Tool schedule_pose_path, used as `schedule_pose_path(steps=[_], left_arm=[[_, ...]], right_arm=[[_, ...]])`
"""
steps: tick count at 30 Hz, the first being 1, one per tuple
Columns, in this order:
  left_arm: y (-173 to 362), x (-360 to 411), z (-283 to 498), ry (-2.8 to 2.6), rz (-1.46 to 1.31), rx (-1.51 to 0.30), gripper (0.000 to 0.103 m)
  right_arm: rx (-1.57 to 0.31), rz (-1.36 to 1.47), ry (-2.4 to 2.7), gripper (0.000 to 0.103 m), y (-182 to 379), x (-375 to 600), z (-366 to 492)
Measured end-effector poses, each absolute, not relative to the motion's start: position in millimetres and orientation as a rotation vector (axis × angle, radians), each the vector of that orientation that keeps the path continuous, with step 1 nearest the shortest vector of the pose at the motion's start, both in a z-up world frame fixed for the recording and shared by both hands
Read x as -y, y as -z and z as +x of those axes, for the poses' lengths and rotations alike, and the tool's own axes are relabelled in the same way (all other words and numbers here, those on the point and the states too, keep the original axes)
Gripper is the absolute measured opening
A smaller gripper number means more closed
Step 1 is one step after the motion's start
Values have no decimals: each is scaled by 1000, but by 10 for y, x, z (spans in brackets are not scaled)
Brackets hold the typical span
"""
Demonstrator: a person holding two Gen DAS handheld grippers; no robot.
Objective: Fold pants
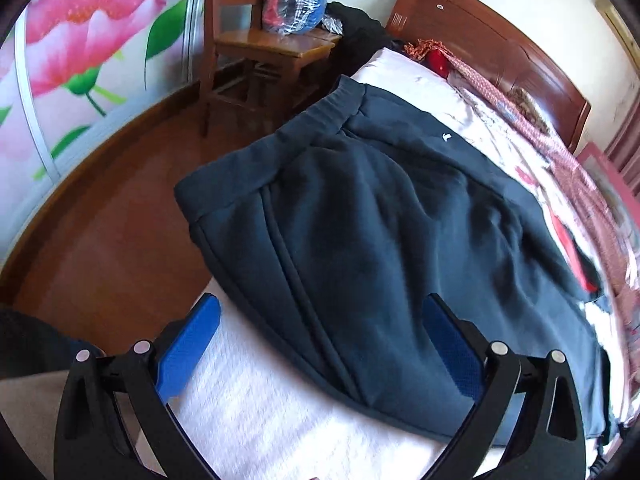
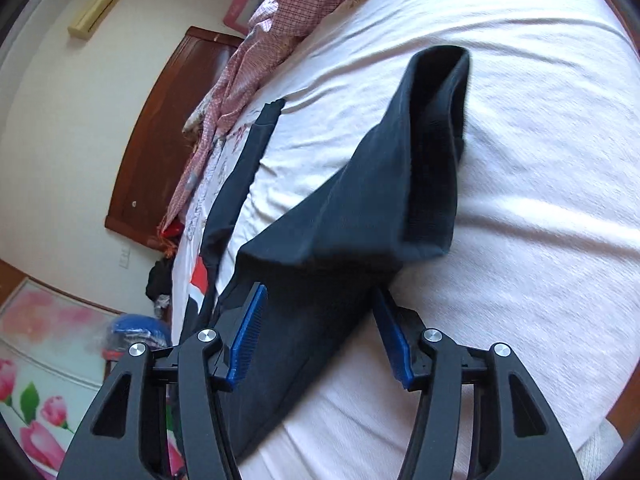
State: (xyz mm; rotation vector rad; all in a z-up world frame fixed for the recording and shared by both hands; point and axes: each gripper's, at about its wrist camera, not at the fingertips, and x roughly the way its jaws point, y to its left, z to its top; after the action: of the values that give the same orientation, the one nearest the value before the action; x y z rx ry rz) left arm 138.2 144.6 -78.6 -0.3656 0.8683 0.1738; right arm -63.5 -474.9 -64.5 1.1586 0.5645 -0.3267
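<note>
Dark navy pants (image 1: pixel 360 208) lie spread on the white bed sheet (image 1: pixel 256 412), waistband toward the chair side, a small white logo near the hip. My left gripper (image 1: pixel 320 320) is open above the pants' lower thigh part, one blue pad over the sheet, the other over the cloth. In the right wrist view a pant leg (image 2: pixel 360 200) lies across the sheet (image 2: pixel 520 160), its cuff end folded over. My right gripper (image 2: pixel 318 300) is open, its jaws astride the leg, holding nothing.
A wooden chair (image 1: pixel 256 52) with bagged clothes stands beside the bed on the wooden floor (image 1: pixel 112 216). A wooden headboard (image 1: pixel 500 40) and a red checked quilt (image 1: pixel 560 152) lie along the far side. More clothes lie by the pillow end.
</note>
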Motion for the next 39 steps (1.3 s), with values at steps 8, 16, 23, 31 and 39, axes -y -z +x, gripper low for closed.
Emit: schedule_pose_path(steps=[8, 16, 23, 31, 39], left_arm=[[806, -1513, 1416, -226, -328, -879, 80], [741, -1740, 1397, -207, -465, -881, 32], [761, -1668, 1429, -137, -465, -878, 78], [740, -1947, 1272, -265, -494, -860, 86], [996, -2103, 1659, -274, -600, -923, 76]], right_arm=[[-613, 1025, 323, 54, 568, 4788, -394], [-555, 886, 302, 12, 283, 4932, -166], [-644, 932, 324, 12, 538, 4983, -177], [-645, 1025, 323, 12, 661, 5003, -343], [-581, 1114, 296, 33, 705, 4992, -283]])
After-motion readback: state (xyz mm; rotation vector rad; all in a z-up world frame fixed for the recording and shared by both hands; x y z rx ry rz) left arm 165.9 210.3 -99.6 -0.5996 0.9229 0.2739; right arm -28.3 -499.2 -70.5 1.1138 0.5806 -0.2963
